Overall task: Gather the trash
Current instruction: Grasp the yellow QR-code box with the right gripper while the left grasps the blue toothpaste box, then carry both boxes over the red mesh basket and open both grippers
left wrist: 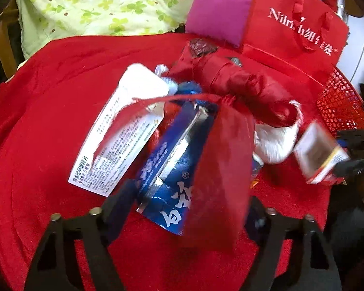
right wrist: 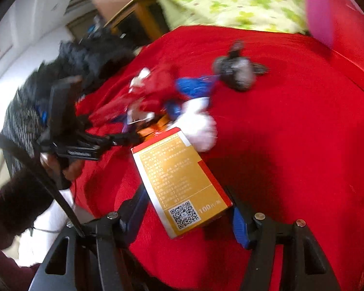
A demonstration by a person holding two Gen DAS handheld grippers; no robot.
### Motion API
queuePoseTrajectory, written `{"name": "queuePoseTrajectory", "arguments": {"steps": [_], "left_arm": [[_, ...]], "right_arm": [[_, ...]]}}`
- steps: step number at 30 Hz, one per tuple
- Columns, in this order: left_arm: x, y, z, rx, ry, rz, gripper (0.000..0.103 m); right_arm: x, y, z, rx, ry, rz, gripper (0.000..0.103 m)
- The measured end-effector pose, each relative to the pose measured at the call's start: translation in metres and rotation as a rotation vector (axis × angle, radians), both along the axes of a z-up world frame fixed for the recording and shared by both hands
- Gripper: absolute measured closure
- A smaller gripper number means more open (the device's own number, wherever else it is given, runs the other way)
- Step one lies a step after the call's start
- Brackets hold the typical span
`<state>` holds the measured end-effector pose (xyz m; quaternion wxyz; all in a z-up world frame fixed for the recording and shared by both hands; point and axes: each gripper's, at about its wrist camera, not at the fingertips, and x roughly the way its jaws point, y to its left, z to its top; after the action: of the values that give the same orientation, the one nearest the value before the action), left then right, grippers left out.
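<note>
In the left wrist view my left gripper [left wrist: 189, 206] is shut on a blue carton [left wrist: 167, 189] with white characters. A limp red wrapper [left wrist: 220, 169] drapes over the carton and hides the right finger. A white printed box [left wrist: 119, 131], crumpled red wrapping [left wrist: 235, 82] and a white tissue wad [left wrist: 276, 143] lie just beyond on the red cloth [left wrist: 48, 121]. My right gripper [right wrist: 186, 213] is shut on a gold box [right wrist: 179, 184] with a QR code and a red edge, held above the cloth. The same gold box [left wrist: 320, 155] shows at the right of the left wrist view.
A red mesh basket [left wrist: 339, 104] and a red paper bag [left wrist: 291, 19] stand at the far right, beside a pink cushion [left wrist: 220, 7] and a green floral quilt [left wrist: 104, 2]. A grey crumpled wrapper [right wrist: 237, 72] lies farther out. A hand [right wrist: 68, 167] in a dark sleeve holds the left gripper.
</note>
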<state>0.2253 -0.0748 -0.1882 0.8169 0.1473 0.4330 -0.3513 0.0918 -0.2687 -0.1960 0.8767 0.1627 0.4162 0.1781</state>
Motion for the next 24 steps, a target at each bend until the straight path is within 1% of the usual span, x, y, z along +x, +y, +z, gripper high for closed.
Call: {"name": "queuePoseTrajectory", "arguments": {"steps": [1,2,3,7,12,17,20,22,24], "left_arm": [[0.001,0.0,-0.001,-0.008,0.018,0.009,0.038],[0.003,0.001,-0.002,-0.021,0.037,0.019,0.046],[0.003,0.002,-0.003,-0.028,0.048,0.032,0.046],[-0.008,0.005,-0.005,-0.023,0.037,0.058,0.046],[-0.027,0.017,0.006,-0.073,0.032,0.091,0.048],[-0.061,0.03,0.02,-0.118,0.014,0.109,0.048],[-0.083,0.034,0.027,-0.137,0.009,0.121,0.048],[-0.099,0.031,0.033,-0.152,-0.001,0.109,0.048],[-0.117,0.024,0.046,-0.163,-0.028,0.077,0.048]], "right_arm": [[-0.007,-0.007,0.002,0.021,-0.005,-0.028,0.038],[-0.012,-0.014,0.003,0.03,-0.011,-0.043,0.038],[-0.018,-0.016,0.004,0.038,-0.019,-0.058,0.038],[-0.03,-0.023,0.013,0.084,-0.045,-0.103,0.038],[-0.041,-0.014,0.029,0.105,-0.095,-0.112,0.038],[-0.065,-0.021,0.052,0.127,-0.165,-0.127,0.038],[-0.081,-0.026,0.064,0.123,-0.203,-0.145,0.038],[-0.092,-0.03,0.072,0.132,-0.227,-0.156,0.038],[-0.106,-0.036,0.083,0.137,-0.258,-0.171,0.038]]}}
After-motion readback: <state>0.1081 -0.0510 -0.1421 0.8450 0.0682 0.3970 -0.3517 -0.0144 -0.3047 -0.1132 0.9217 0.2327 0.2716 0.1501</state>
